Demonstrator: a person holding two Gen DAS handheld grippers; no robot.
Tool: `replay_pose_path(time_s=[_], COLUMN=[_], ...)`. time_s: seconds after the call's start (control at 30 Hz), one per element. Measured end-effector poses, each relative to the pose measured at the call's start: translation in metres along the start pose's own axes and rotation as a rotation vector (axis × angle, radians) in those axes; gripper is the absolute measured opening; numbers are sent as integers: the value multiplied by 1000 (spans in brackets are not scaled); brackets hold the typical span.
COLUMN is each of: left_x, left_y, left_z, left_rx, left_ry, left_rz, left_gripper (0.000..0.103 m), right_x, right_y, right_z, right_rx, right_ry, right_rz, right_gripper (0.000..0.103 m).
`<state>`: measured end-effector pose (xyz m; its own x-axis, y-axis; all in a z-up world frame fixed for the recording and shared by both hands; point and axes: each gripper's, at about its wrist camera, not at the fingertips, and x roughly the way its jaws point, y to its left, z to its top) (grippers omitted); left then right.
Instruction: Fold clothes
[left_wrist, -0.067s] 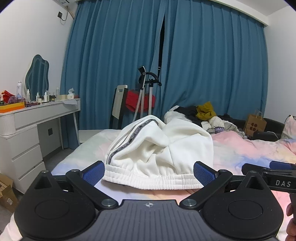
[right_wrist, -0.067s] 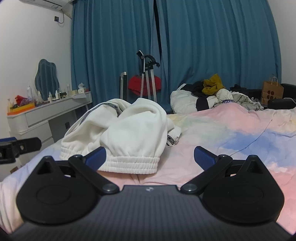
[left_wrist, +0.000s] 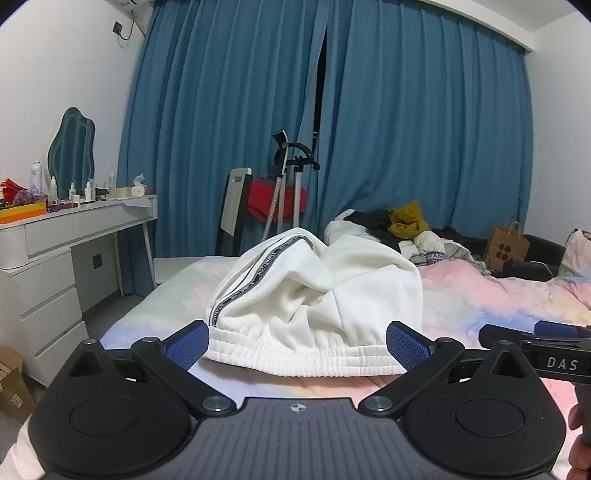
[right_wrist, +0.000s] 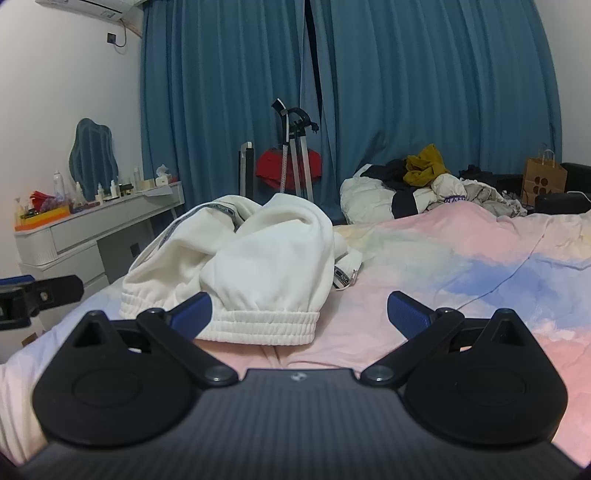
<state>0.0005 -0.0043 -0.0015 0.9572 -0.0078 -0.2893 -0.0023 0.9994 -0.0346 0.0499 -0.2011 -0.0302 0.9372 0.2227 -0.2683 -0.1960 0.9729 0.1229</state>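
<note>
Your left gripper (left_wrist: 297, 343) is holding its blue-padded black fingers (left_wrist: 186, 347) spread wide, gripping nothing, with the ribbed waistband of the crumpled white fleece garment with a dark striped trim band (left_wrist: 314, 299) lying between the tips at 12 o'clock. One pad is sitting just beside the hem's 9 o'clock end and the other just beside its 3 o'clock end; whether either is touching the cloth, you cannot tell. The garment is lying heaped on the bed with the pastel pink, blue and yellow cover (left_wrist: 498, 295), near its front edge.

Your right gripper (right_wrist: 299, 314) is also keeping its fingers (right_wrist: 408, 314) wide apart and empty. Its 9 o'clock finger is overlapping the waistband of the same white garment (right_wrist: 251, 266), while the 3 o'clock finger is hovering over bare pink cover (right_wrist: 461, 258). In the left wrist view, your right gripper's black body is poking in at 3 o'clock, with part of your hand (left_wrist: 578, 443) showing at 4 o'clock.

Farther out, at 1 o'clock, a pile of mixed clothes topped by a mustard piece (right_wrist: 424, 184) is resting at the bed's far end, with a brown paper bag (right_wrist: 545, 181) beside it. At 10 o'clock a white desk with drawers (left_wrist: 55, 251) is carrying bottles and a wavy blue-framed mirror (left_wrist: 72, 147). Blue pleated curtains (left_wrist: 406, 129) are covering the back wall.
</note>
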Motion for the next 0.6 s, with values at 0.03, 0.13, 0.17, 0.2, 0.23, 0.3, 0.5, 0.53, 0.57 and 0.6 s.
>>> replay_pose_path(time_s=[0.03, 0.13, 0.17, 0.2, 0.23, 0.3, 0.5, 0.53, 0.57, 0.6], left_x=[0, 2, 2, 2, 3, 3, 7, 7, 7, 8], left_y=[-2, -7, -9, -10, -12, -16, -23, -24, -25, -26], left_z=[-1, -2, -3, -4, -4, -5, -8, -9, -9, -10], left_rx=[-2, -7, -9, -11, -13, -17, -31, -31, -32, -31], left_ry=[1, 4, 5, 6, 7, 8, 9, 10, 11, 12], left_rz=[2, 7, 9, 10, 12, 16, 21, 22, 22, 23], left_gripper=[103, 103, 103, 103, 103, 103, 103, 103, 103, 103], right_x=[0, 1, 1, 1, 2, 2, 3, 4, 4, 4], right_y=[0, -1, -1, -1, -1, -1, -2, -2, -3, -4], right_z=[0, -1, -1, -1, -1, -2, -2, -2, -2, -2], right_rx=[1, 6, 7, 9, 10, 13, 18, 18, 20, 23], right_ry=[2, 8, 10, 12, 14, 18, 21, 20, 22, 24], right_rz=[-1, -2, -3, -3, -4, -5, -8, -9, -8, -7], right_gripper=[103, 103, 103, 103, 103, 103, 103, 103, 103, 103])
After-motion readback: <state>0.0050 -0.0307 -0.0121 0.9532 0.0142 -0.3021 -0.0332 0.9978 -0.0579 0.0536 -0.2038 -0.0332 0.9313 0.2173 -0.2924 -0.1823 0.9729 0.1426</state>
